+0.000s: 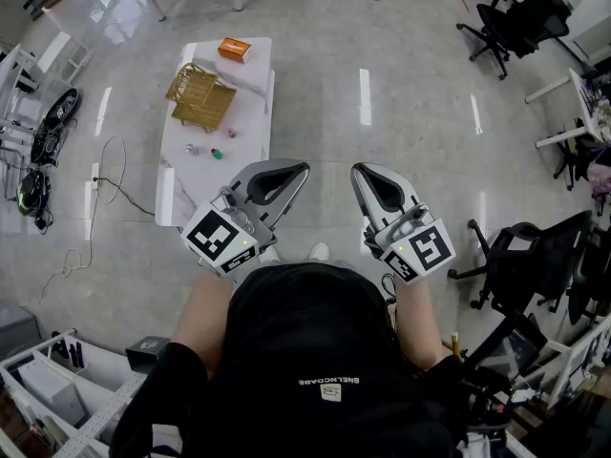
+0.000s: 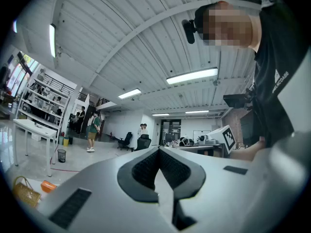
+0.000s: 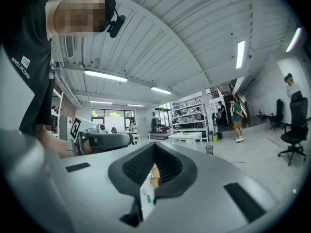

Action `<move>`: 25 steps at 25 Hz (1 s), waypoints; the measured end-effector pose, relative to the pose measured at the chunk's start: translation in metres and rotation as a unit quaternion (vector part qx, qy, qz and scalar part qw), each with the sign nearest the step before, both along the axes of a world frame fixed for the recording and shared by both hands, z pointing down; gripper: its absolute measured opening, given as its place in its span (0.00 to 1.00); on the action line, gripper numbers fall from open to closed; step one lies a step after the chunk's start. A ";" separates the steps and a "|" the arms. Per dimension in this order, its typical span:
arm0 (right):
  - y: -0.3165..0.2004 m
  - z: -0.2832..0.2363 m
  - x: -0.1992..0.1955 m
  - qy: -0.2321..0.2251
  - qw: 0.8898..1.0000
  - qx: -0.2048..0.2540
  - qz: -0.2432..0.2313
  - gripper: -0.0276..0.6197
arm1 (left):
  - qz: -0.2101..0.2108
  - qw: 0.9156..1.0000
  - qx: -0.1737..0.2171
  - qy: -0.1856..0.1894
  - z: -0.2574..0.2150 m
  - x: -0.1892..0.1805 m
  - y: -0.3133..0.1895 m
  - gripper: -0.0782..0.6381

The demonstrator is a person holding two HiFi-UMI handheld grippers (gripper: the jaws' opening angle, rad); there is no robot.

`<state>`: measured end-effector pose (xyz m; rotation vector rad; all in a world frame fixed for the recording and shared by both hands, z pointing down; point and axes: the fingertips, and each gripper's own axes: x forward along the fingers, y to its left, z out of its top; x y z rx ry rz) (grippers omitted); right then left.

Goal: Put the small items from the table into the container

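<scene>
Not started yet, person standing well back from white table (image 1: 246, 113). left gripper (image 1: 302, 170) and right gripper (image 1: 356, 171) both pinched shut, nothing in either, held level near waist, probably just carry pose. Small items (image 1: 217, 153) loose on tabletop just beside wicker basket (image 1: 200, 95), orange box (image 1: 234, 50) at far end. Gotta walk over first.
</scene>
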<state>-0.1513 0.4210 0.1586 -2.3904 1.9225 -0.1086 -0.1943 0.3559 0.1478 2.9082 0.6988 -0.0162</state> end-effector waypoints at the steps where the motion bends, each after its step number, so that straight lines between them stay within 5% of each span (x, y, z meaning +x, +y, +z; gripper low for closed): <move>1: 0.000 0.000 -0.001 0.001 1.000 0.000 0.000 0.06 | -0.002 1.000 0.002 0.000 0.000 0.000 -0.001 0.11; 25: 0.049 0.017 0.031 -0.016 1.000 -0.003 -0.021 0.06 | -0.048 0.999 -0.021 -0.015 0.027 0.026 0.034 0.11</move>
